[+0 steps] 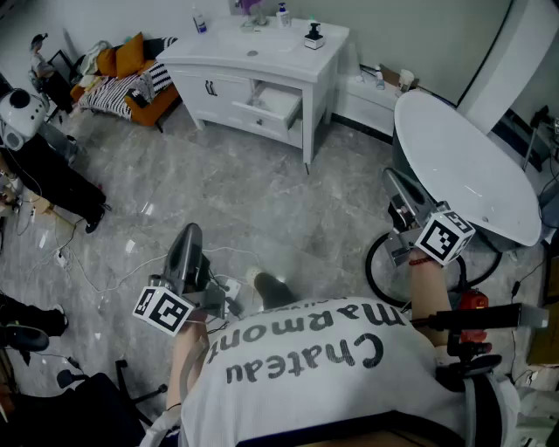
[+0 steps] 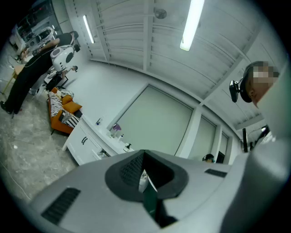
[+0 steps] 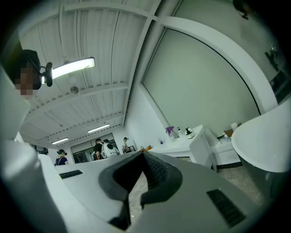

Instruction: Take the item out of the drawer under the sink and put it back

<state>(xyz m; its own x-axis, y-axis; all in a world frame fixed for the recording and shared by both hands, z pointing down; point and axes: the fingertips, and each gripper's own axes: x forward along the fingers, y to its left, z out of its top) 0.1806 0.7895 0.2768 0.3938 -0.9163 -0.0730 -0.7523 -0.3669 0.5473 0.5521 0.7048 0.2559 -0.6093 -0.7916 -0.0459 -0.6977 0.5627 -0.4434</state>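
Grey left claw (image 1: 187,234) and right claw (image 1: 395,177), both closed, tilt upward.

The floor (image 1: 262,201) looks like glossy grey marble, the vanity (image 1: 229,94) smooth white-painted, the bathtub (image 1: 463,166) glossy white.

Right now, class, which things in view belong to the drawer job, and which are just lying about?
Job in hand:
- sink cabinet
- its open drawer (the item inside can't be made out)
- left gripper and right gripper, both shut and empty

Lying about:
- sofa
- bathtub
- bottles on the countertop
- floor cables
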